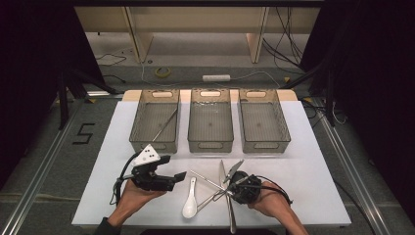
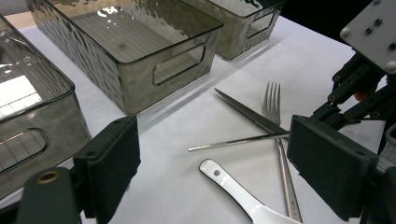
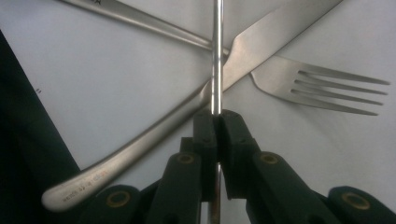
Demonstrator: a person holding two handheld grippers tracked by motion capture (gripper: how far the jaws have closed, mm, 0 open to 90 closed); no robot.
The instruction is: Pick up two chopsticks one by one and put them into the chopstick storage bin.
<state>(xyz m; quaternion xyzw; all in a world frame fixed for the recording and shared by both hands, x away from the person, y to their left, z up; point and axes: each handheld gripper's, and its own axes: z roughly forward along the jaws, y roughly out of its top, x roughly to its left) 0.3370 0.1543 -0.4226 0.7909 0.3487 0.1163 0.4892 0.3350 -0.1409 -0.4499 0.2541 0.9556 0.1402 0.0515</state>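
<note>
We hold the right gripper [image 3: 217,122] clamped on the metal chopstick [image 3: 216,56], which lies across the knife [image 3: 261,44] and fork [image 3: 322,84] on the white table [image 1: 303,171]. We lift straight up, slowly, avoiding dragging either. The left gripper [image 2: 212,168] waits open.
</note>
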